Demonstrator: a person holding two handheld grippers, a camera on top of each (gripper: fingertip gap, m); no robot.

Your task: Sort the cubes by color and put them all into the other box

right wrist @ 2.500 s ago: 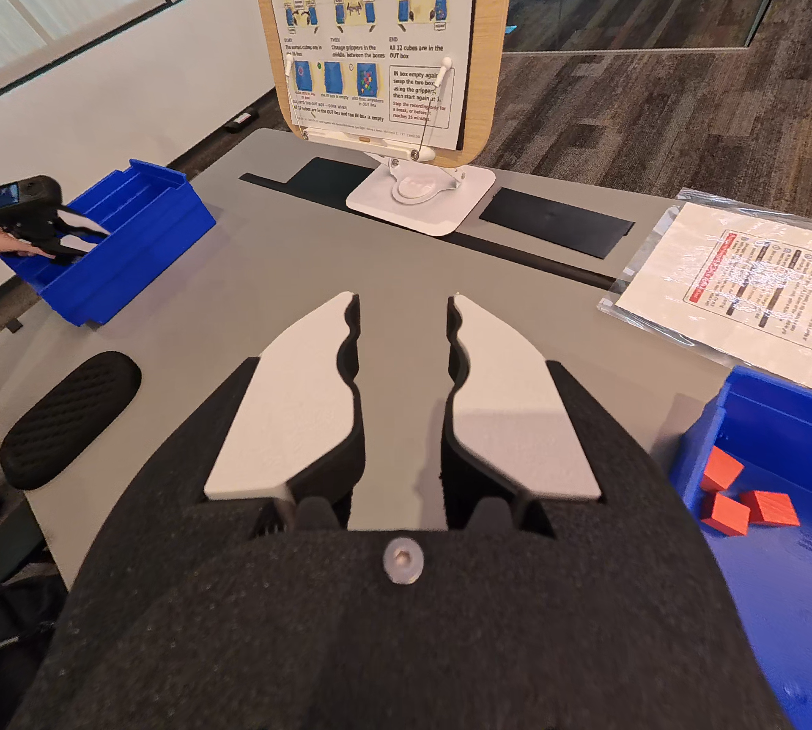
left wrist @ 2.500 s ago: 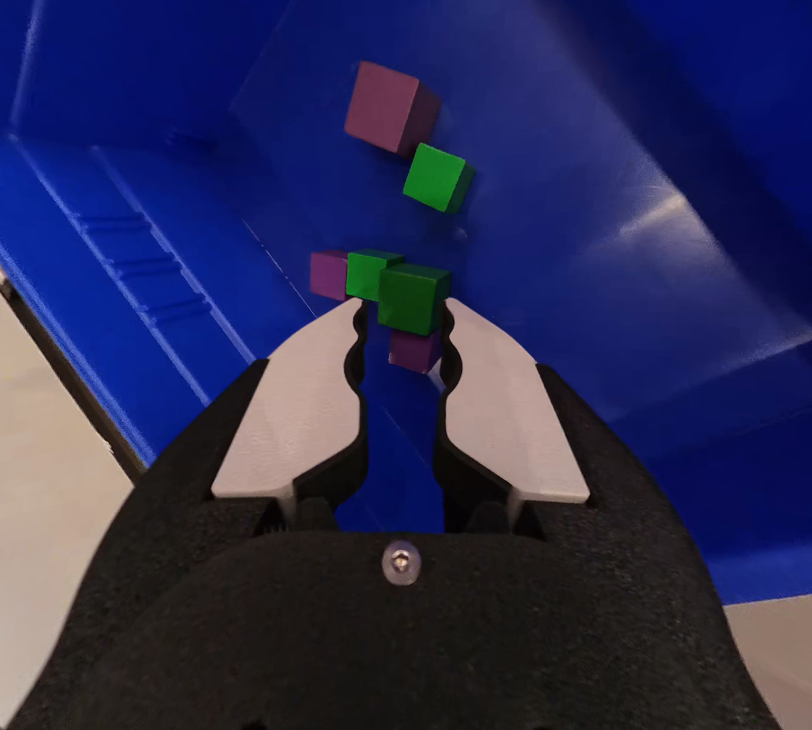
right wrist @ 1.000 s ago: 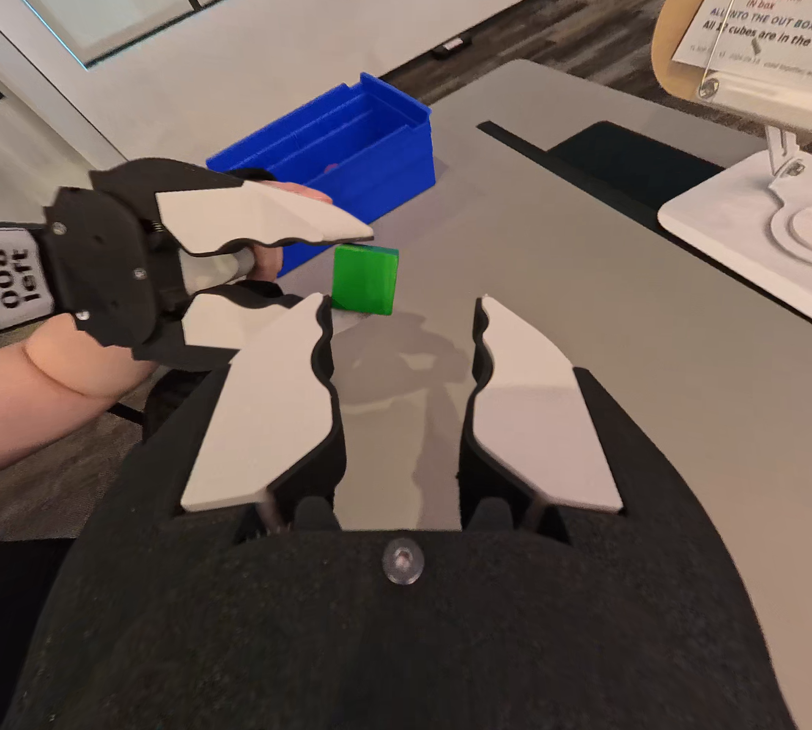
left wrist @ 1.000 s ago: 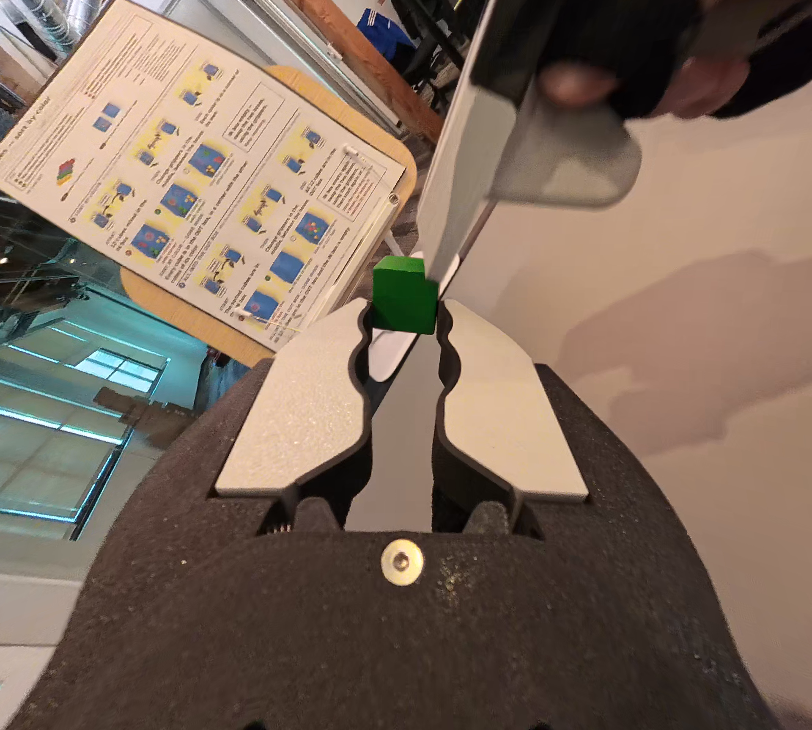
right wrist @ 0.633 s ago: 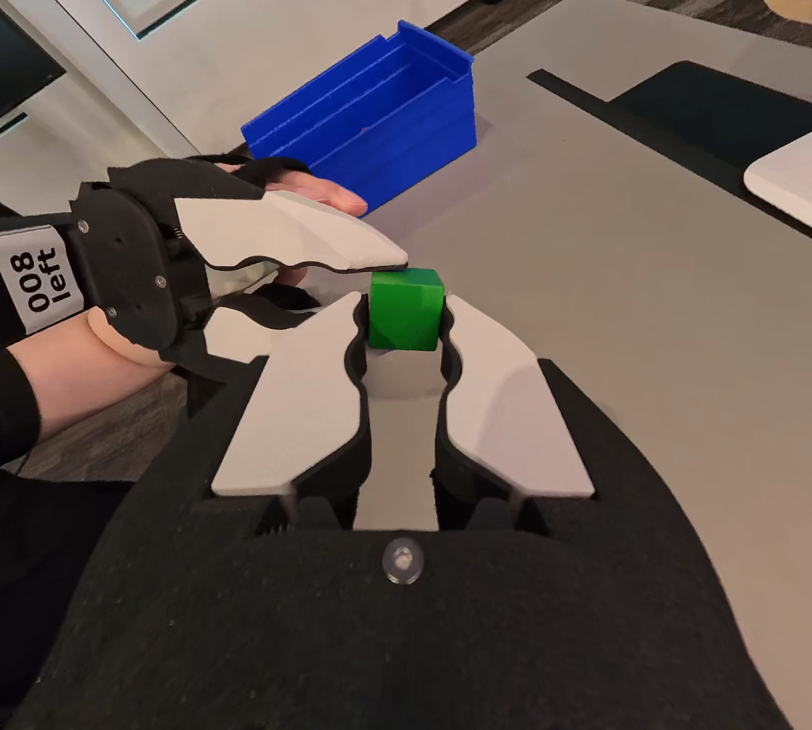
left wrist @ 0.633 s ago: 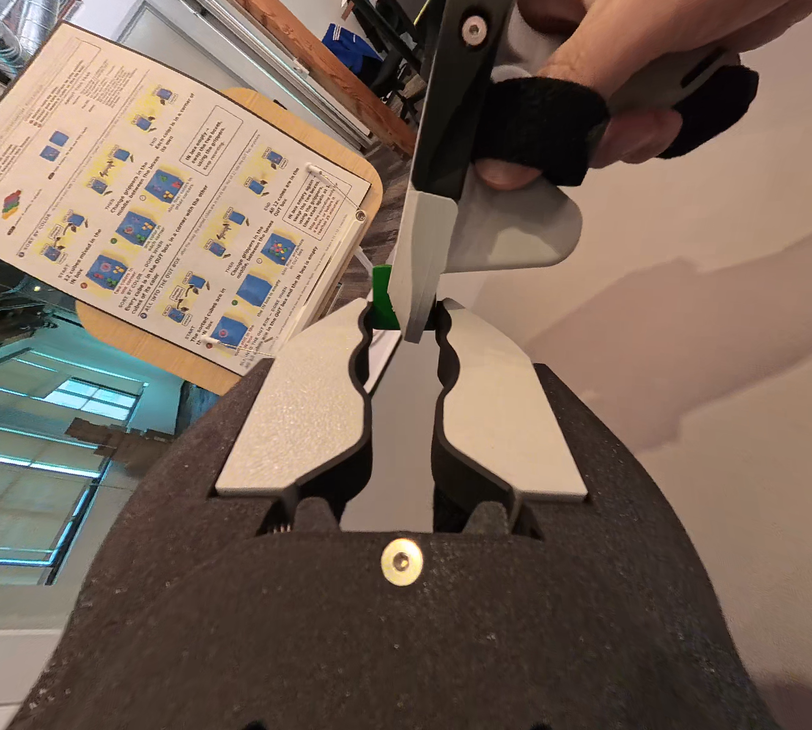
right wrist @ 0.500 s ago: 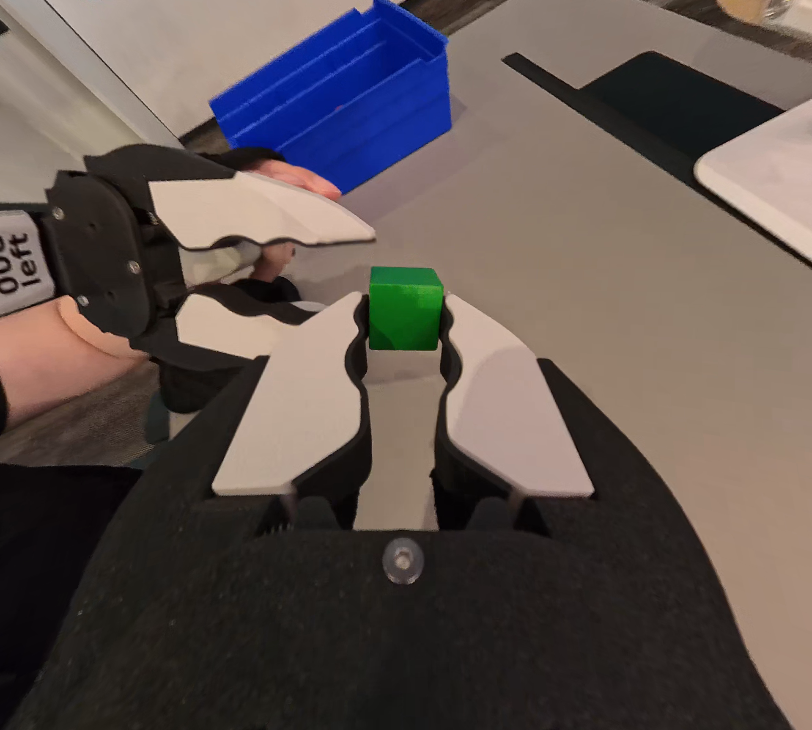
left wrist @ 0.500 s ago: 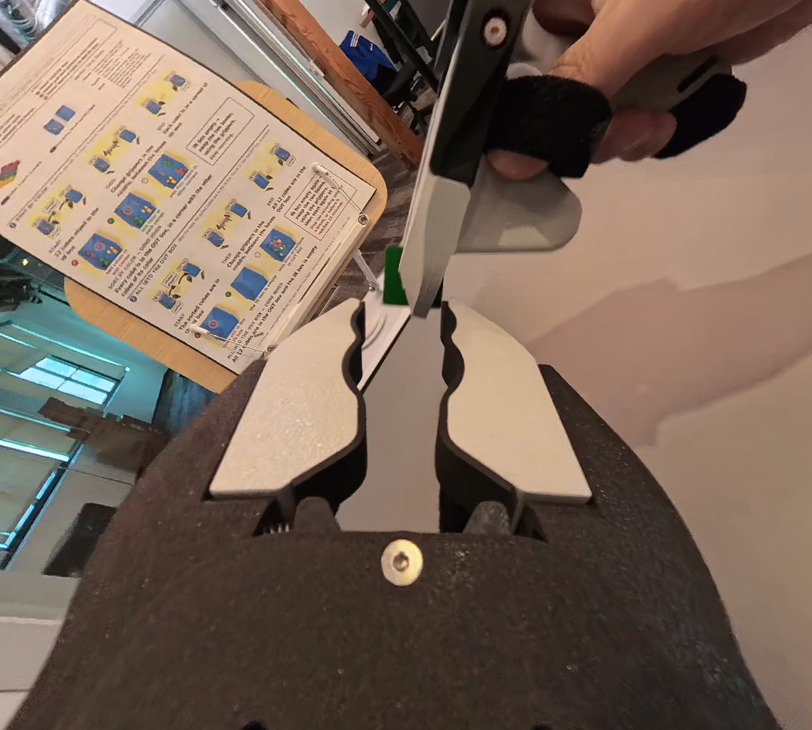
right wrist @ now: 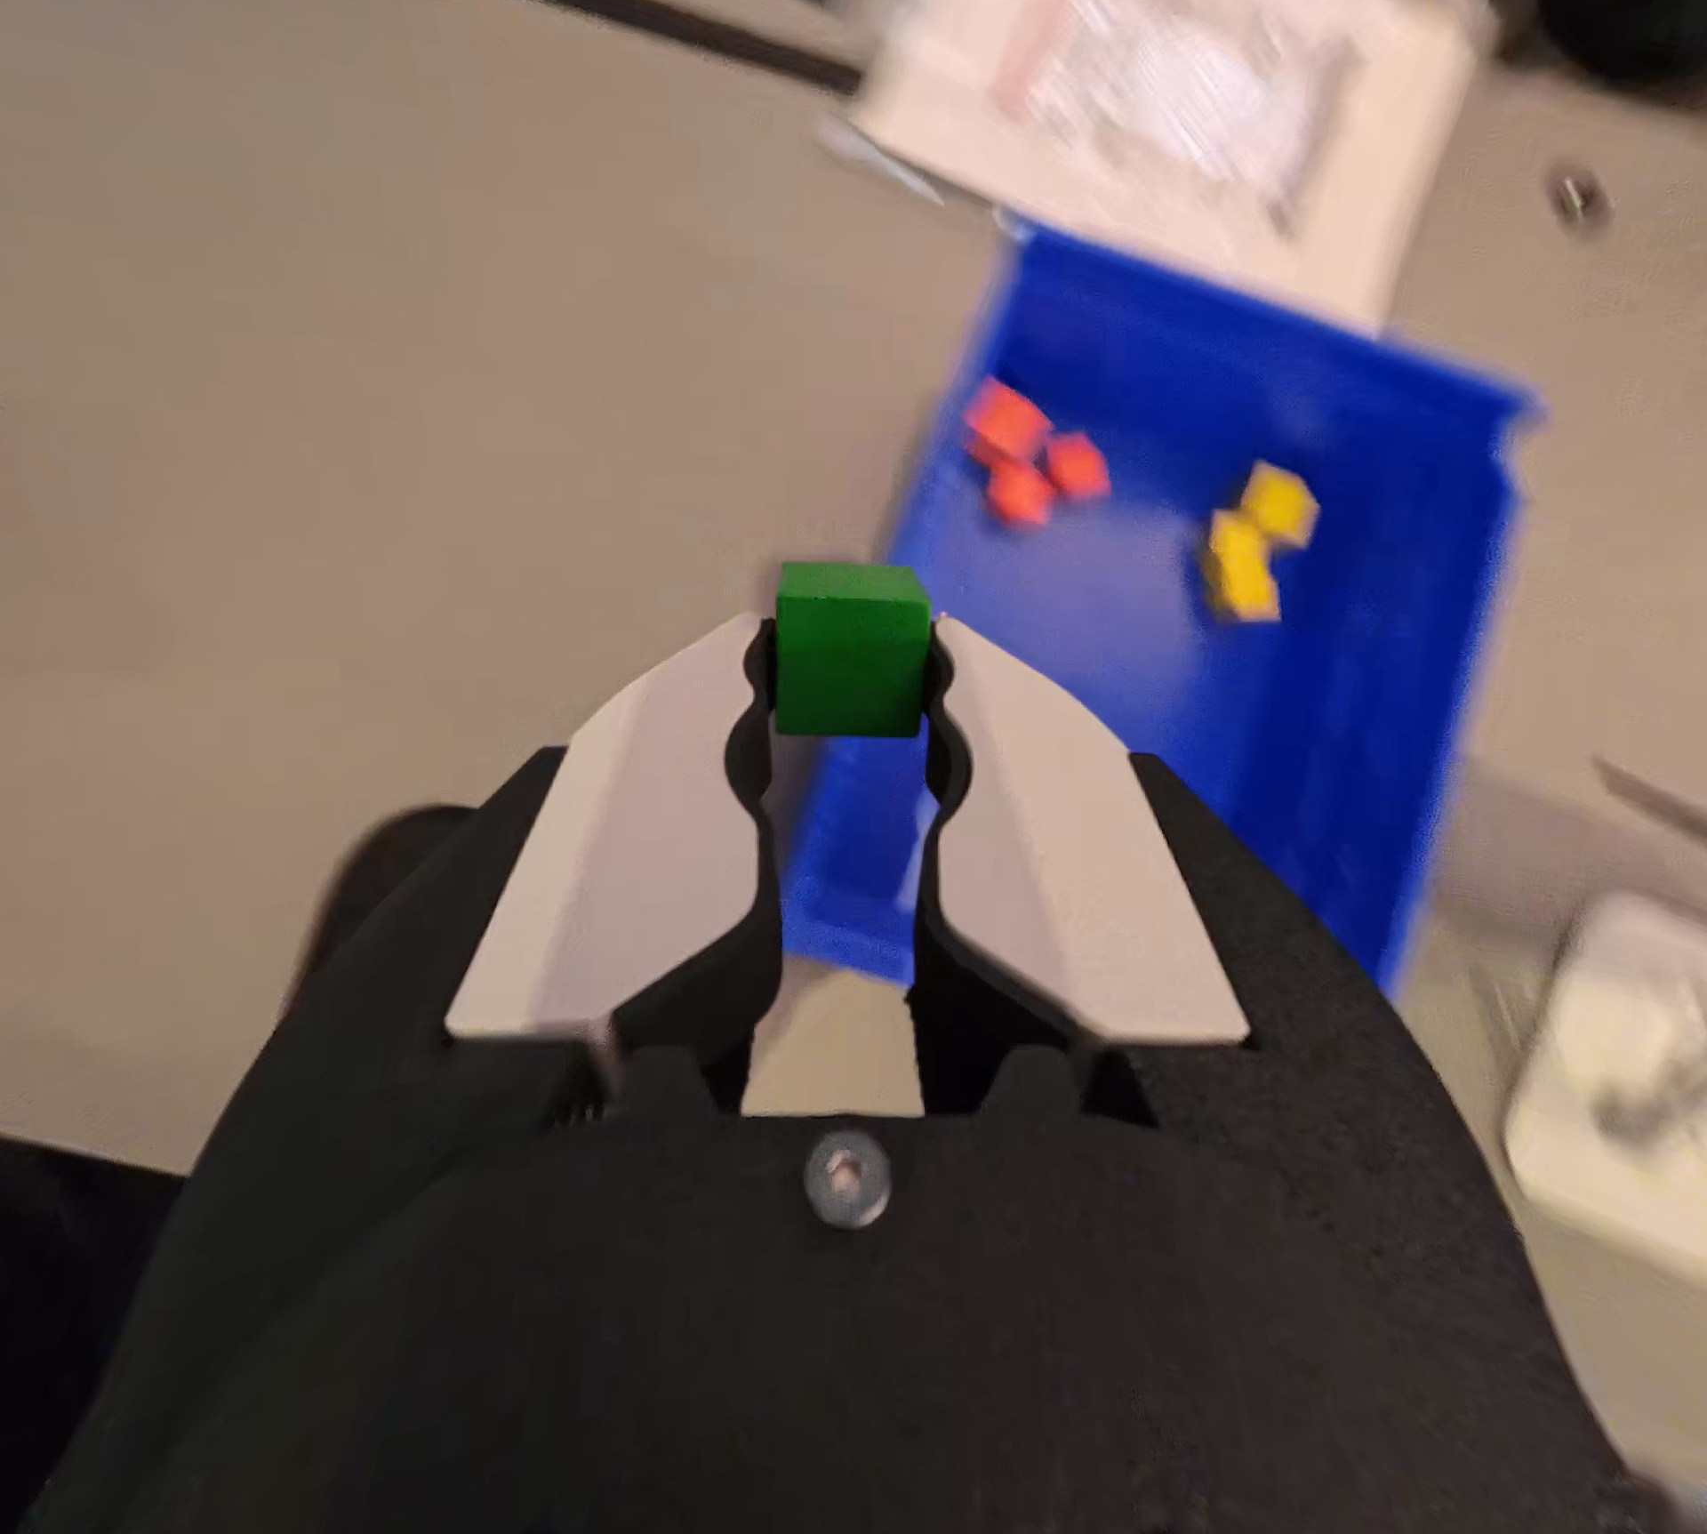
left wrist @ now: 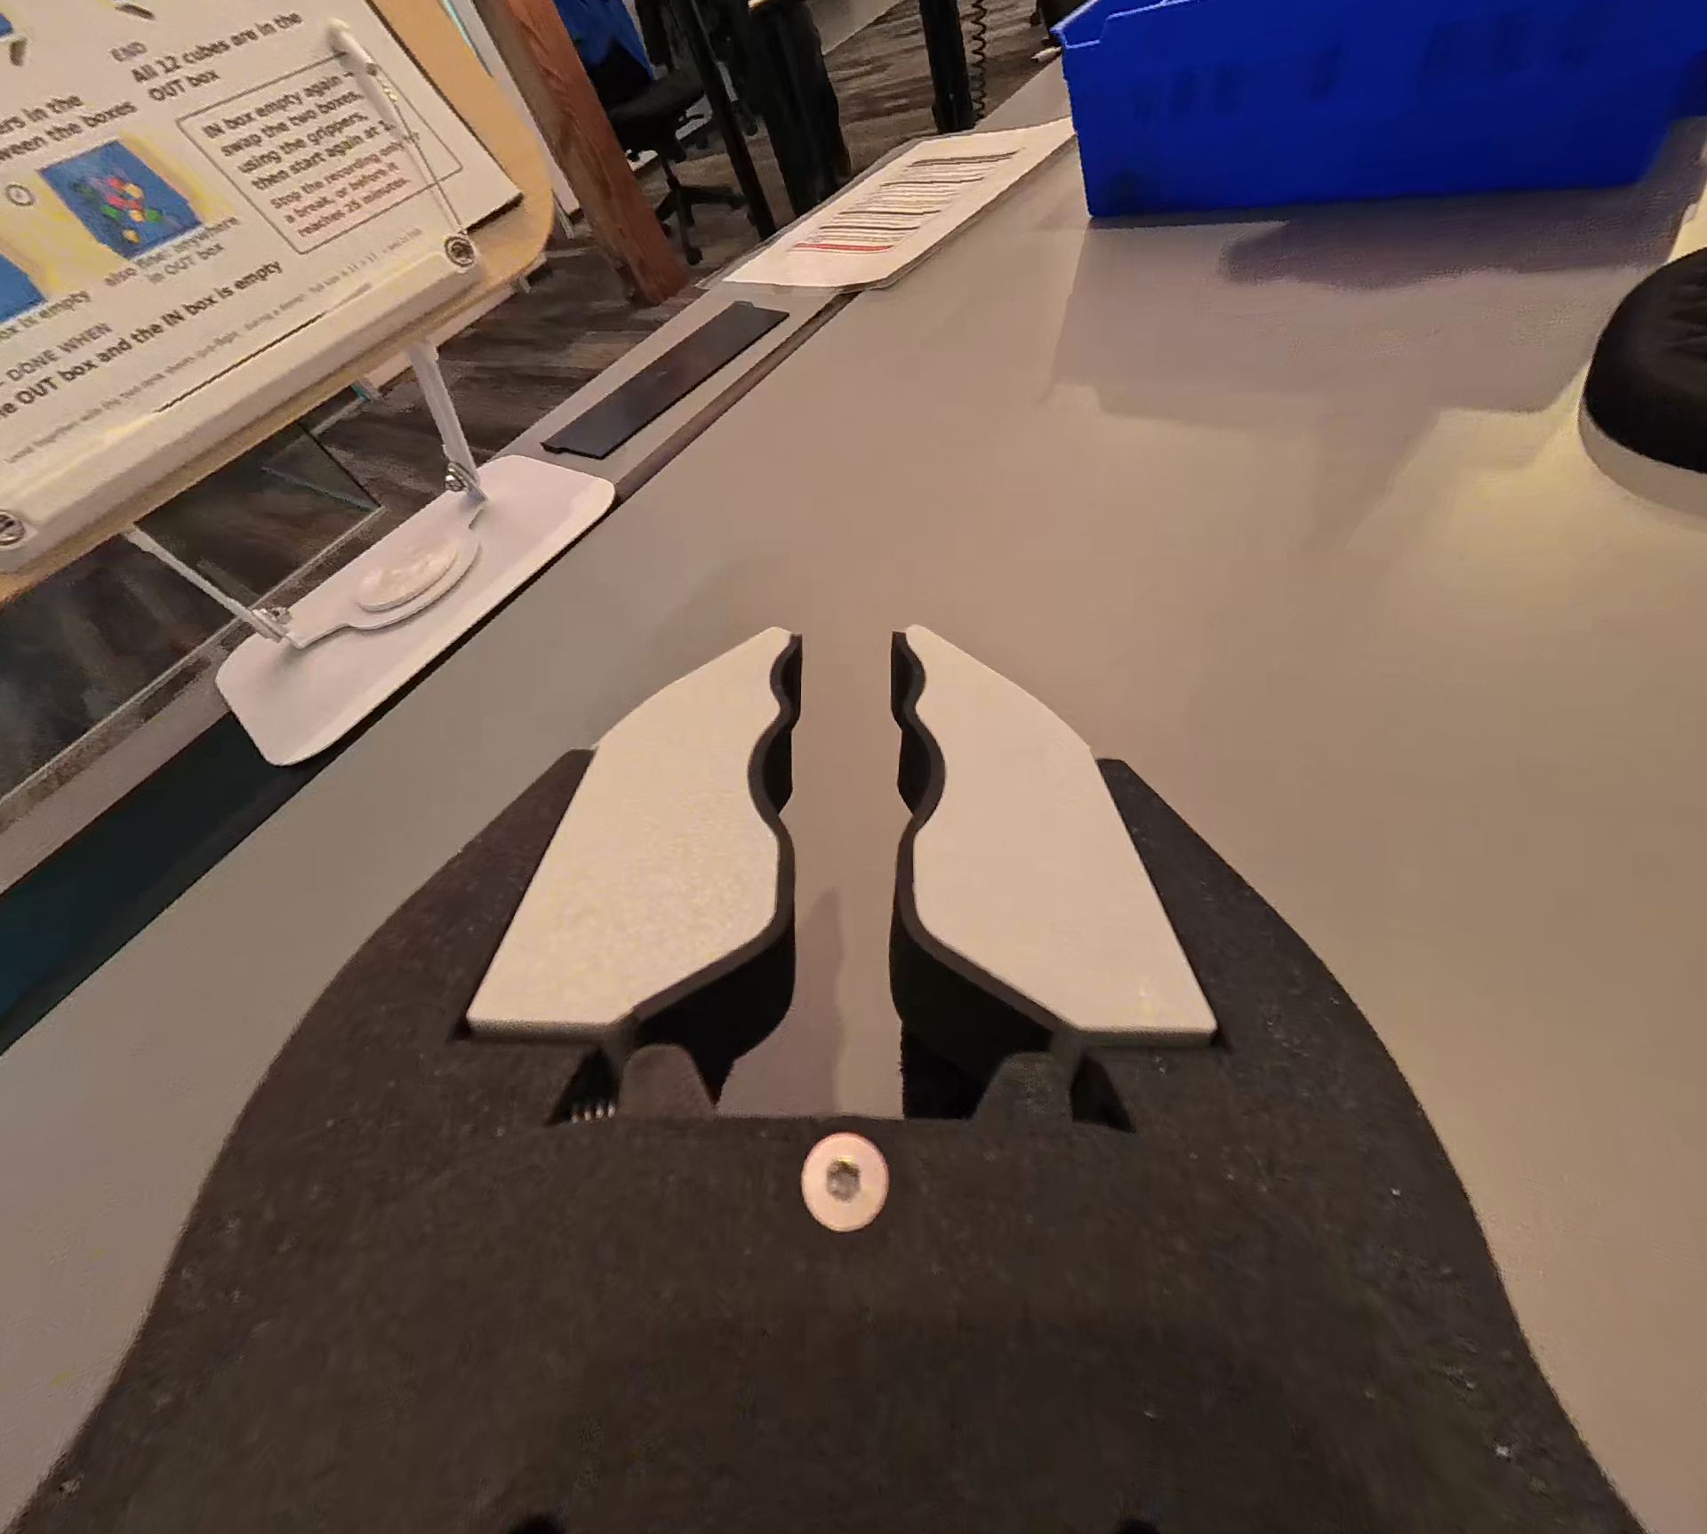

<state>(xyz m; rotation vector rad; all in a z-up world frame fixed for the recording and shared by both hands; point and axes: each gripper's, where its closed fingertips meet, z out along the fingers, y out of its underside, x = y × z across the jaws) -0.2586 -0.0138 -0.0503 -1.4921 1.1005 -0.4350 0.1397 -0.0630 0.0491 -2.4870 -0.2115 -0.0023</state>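
Grey, smooth, matte surface (left wrist: pixel 1155 529) ran out ahead of the left tongs (left wrist: pixel 845 640), w/ dark wood-pattern floor, a timber post and chair legs beyond its far edge. Left tongs sat low over the surface, flat pale-grey plates w/ wavy black inner edges a narrow gap apart, nothing between them; body was grainy black. At the far left edge stood an instruction board (left wrist: pixel 212 131), rounded wooden backing, on a thin white metal stand w/ flat base. Flat black strip (left wrist: pixel 665 381) lay along the far edge, a laminated sheet (left wrist: pixel 905 205) past it. Hard glossy blue plastic box (left wrist: pixel 1404 58), straight-walled, stood at the far right corner; a rounded black textured pad (left wrist: pixel 1653 390) was at the right edge.

Right wrist view was motion-blurred. Right tongs (right wrist: pixel 850 640) were clamped on a green cube (right wrist: pixel 850 649), sharp-edged, matte, pinched at the tips by opposite faces, held in the air above the near left rim of the blue box (right wrist: pixel 1339 658). Inside the box: red cubes (right wrist: pixel 1025 455) clustered at the far left corner, yellow cubes (right wrist: pixel 1252 547) grouped toward the far right side, apart from the red. White blurry object (right wrist: pixel 1626 1055) lay right of the box.
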